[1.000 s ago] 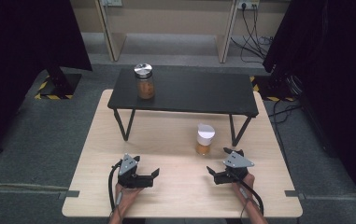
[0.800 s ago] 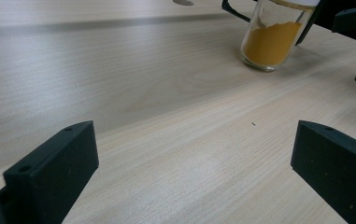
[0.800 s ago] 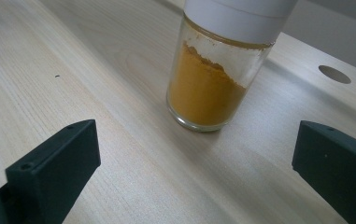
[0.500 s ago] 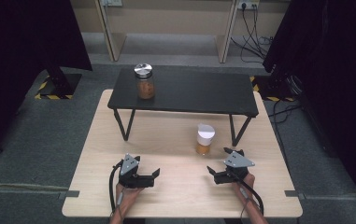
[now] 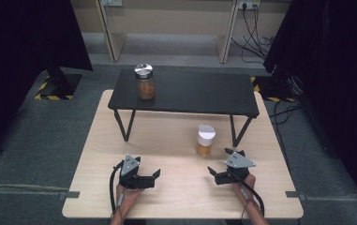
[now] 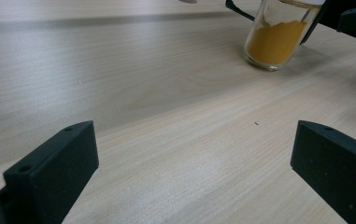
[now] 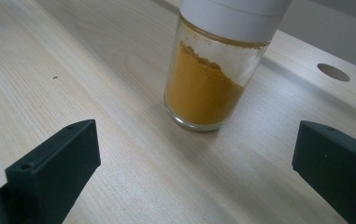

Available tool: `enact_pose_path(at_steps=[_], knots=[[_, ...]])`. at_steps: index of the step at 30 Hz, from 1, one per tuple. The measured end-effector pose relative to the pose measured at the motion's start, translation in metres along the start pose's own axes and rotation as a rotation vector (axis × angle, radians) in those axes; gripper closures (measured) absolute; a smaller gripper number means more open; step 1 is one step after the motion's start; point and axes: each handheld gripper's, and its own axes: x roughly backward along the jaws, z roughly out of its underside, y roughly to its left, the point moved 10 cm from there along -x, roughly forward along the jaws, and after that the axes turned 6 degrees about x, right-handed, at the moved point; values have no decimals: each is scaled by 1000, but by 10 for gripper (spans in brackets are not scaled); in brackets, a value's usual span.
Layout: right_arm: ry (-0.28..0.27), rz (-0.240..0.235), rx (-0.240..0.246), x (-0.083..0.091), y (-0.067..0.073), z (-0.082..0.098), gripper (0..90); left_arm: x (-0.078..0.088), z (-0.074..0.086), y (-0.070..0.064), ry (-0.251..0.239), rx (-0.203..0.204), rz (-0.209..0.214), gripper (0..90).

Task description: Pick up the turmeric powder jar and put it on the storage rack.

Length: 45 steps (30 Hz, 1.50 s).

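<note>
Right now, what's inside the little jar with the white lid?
The jar holds orange-yellow powder, filling roughly its lower half. It shows through the clear glass. The white lid covers the top, so whatever is under the lid stays hidden.

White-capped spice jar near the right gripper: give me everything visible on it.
The spice jar is a small clear cylinder, glass by the look, with a white cap and orange-yellow powder filling it roughly to the cap's lower edge. It stands upright on the light wooden table, in front of the black raised shelf. Nothing grips it; the right gripper sits open just short of it.
</note>
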Motion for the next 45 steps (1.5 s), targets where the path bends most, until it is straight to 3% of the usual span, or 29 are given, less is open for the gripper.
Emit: enact_pose_path(at_steps=[45], knots=[[-40,-13,-18,1,0,1,5,-1,0,-2,4,-10,0,1]])
